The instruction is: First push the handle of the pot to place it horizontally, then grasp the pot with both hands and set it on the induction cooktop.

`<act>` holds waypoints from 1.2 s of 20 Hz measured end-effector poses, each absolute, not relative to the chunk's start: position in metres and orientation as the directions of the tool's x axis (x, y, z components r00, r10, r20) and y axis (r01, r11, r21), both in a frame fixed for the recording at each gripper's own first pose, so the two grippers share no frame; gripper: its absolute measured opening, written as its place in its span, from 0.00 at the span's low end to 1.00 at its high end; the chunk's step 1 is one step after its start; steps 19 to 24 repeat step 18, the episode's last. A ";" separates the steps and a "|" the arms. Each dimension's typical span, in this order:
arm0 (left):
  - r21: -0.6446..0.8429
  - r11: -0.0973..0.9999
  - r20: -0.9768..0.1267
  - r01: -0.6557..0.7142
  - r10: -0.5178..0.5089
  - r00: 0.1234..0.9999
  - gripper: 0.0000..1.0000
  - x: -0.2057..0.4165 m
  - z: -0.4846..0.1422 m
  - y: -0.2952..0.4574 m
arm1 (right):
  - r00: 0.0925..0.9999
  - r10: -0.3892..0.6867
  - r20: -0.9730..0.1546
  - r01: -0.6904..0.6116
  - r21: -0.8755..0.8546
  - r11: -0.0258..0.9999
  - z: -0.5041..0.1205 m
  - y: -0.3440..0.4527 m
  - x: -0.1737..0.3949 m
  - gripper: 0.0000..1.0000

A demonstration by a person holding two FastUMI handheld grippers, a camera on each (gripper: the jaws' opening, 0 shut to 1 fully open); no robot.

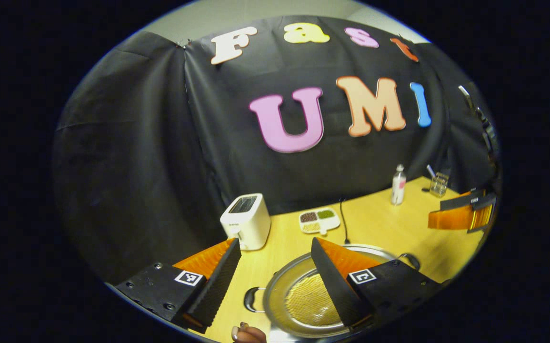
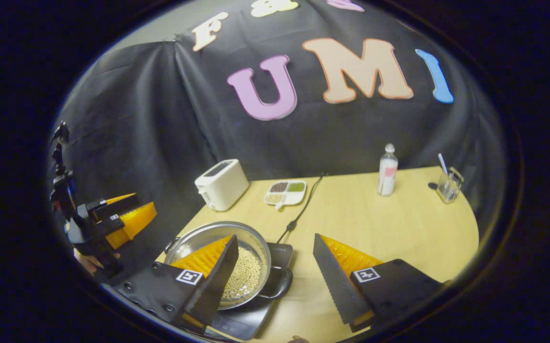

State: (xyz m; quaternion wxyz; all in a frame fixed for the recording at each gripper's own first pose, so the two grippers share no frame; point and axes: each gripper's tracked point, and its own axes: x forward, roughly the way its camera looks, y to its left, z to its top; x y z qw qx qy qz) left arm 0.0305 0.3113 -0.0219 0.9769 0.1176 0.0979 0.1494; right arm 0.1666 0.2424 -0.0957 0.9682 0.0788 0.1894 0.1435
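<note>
A steel pot (image 2: pixel 208 234) with pale beans inside sits on the black induction cooktop (image 2: pixel 282 252) at the table's near left. One loop handle (image 2: pixel 279 284) points toward the table's middle. My right gripper (image 2: pixel 275 238) is open, above and right of the pot, its left finger overlapping the pot's rim in the image. In the left gripper view the pot (image 1: pixel 275 295) lies just below my left gripper (image 1: pixel 275 243), which is open; loop handles (image 1: pixel 254 300) show on both sides. Each gripper also appears in the other's view: the right gripper (image 1: pixel 436 213) and the left gripper (image 2: pixel 144 204).
At the back of the wooden table (image 2: pixel 375 224) stand a white toaster (image 2: pixel 221 185), a sectioned dish of beans (image 2: pixel 285 192), a bottle (image 2: pixel 387 176) and a glass with a straw (image 2: pixel 448 186). A black cable (image 2: pixel 301 212) runs to the cooktop. A hand (image 1: pixel 248 334) shows below.
</note>
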 end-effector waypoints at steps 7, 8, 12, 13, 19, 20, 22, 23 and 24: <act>0.190 0.944 -0.037 -0.268 0.280 0.959 0.96 0.014 0.011 0.185 | 0.933 0.315 -0.174 -0.288 0.163 0.943 -0.034 0.146 0.127 0.94; 0.182 0.947 -0.031 -0.263 0.273 0.961 0.95 0.013 0.013 0.168 | 0.939 0.307 -0.152 -0.282 0.168 0.945 -0.029 0.130 0.123 0.98; 0.160 0.961 -0.006 -0.227 0.231 0.973 0.96 0.011 0.016 0.106 | 0.943 0.328 -0.057 -0.314 0.178 0.933 -0.004 0.088 0.098 0.93; 0.152 0.963 -0.005 -0.221 0.225 0.974 0.95 0.012 0.016 0.093 | 0.944 0.327 -0.046 -0.315 0.172 0.933 -0.001 0.077 0.093 0.94; 0.136 0.964 0.000 -0.229 0.231 0.973 0.96 0.009 0.012 0.045 | 0.947 0.320 -0.026 -0.313 0.155 0.937 0.005 0.031 0.077 0.93; 0.136 0.964 0.000 -0.229 0.231 0.973 0.96 0.009 0.012 0.045 | 0.947 0.320 -0.026 -0.313 0.155 0.937 0.005 0.031 0.077 0.93; 0.136 0.964 0.000 -0.229 0.231 0.973 0.96 0.009 0.012 0.045 | 0.947 0.320 -0.026 -0.313 0.155 0.937 0.005 0.031 0.077 0.93; 0.136 0.964 0.000 -0.229 0.231 0.973 0.96 0.009 0.012 0.045 | 0.947 0.320 -0.026 -0.313 0.155 0.937 0.005 0.031 0.077 0.93; 0.136 0.964 0.000 -0.229 0.231 0.973 0.96 0.009 0.012 0.045 | 0.947 0.320 -0.026 -0.313 0.155 0.937 0.005 0.031 0.077 0.93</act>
